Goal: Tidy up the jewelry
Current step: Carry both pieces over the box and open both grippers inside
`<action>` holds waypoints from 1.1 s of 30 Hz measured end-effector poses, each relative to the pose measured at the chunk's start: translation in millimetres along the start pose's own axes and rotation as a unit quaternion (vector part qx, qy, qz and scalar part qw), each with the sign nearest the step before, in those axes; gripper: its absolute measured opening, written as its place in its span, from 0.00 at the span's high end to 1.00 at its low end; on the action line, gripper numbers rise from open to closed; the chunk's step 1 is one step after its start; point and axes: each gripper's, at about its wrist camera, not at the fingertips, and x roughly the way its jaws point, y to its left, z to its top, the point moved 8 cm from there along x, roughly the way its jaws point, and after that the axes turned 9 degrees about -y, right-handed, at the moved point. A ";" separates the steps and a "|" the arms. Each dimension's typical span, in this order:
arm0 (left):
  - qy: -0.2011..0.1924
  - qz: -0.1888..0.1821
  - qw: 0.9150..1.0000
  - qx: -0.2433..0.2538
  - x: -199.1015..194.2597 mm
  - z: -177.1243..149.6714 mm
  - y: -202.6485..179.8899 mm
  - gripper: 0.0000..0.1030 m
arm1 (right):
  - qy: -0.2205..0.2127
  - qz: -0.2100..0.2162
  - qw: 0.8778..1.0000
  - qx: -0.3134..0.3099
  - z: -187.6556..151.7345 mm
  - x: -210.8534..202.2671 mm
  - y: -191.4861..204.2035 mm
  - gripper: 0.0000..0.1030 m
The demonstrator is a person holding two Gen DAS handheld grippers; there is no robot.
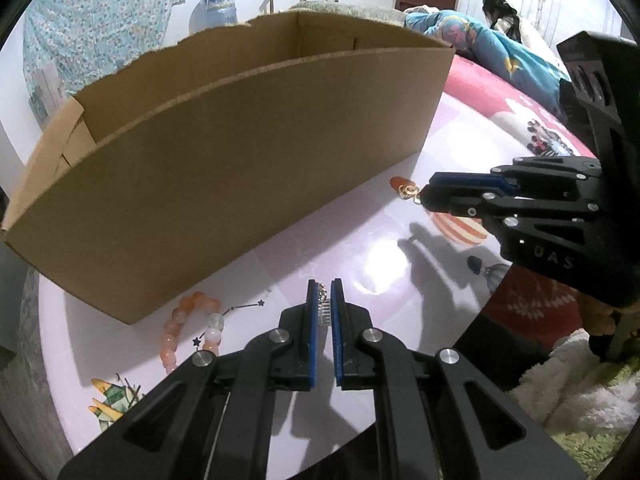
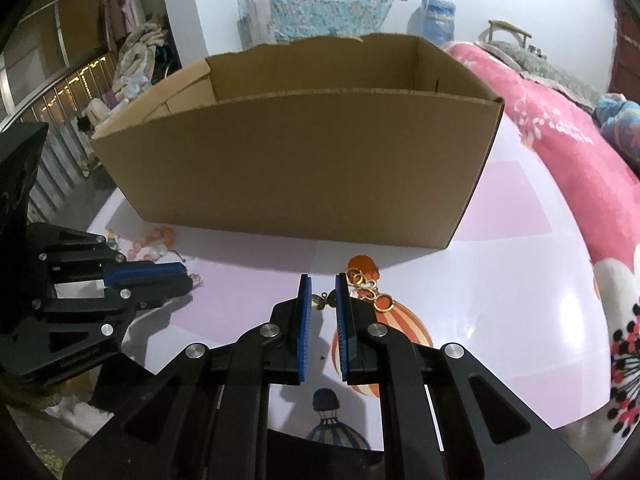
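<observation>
An open cardboard box (image 1: 240, 140) (image 2: 300, 168) stands on the pale pink table (image 1: 360, 248) (image 2: 500, 280), just beyond both grippers. My left gripper (image 1: 324, 286) is shut on a small silvery, sparkling jewellery piece (image 1: 323, 309) held between its blue pads. It also shows at the left of the right wrist view (image 2: 185, 276). My right gripper (image 2: 324, 280) (image 1: 430, 190) is shut on a gold chain (image 2: 366, 284) (image 1: 407, 191), pinching its small bronze butterfly charm (image 2: 325, 300) a little above the table. A pink and white bead bracelet (image 1: 180, 328) (image 2: 154, 242) lies by the box's near left corner.
The table top carries printed hot-air balloons (image 2: 380, 328). A pink blanket (image 2: 560, 140) lies to the right. A person in blue (image 1: 480, 36) lies on the bed behind. A fluffy rug (image 1: 580, 392) is below the table's right edge.
</observation>
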 end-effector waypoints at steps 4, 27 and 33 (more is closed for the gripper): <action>-0.023 -0.004 1.000 -0.005 -16.6 12.3 -2.5 0.94 | -0.023 0.007 1.000 -0.006 14.6 -14.7 3.2 0.91; -0.071 0.104 0.992 0.009 -20.0 128.3 94.9 0.94 | -0.067 0.093 0.993 0.016 142.7 28.6 25.7 0.91; -0.001 0.130 0.992 -0.005 19.7 114.9 123.1 0.94 | 0.009 0.099 0.994 0.038 126.1 62.3 30.1 0.90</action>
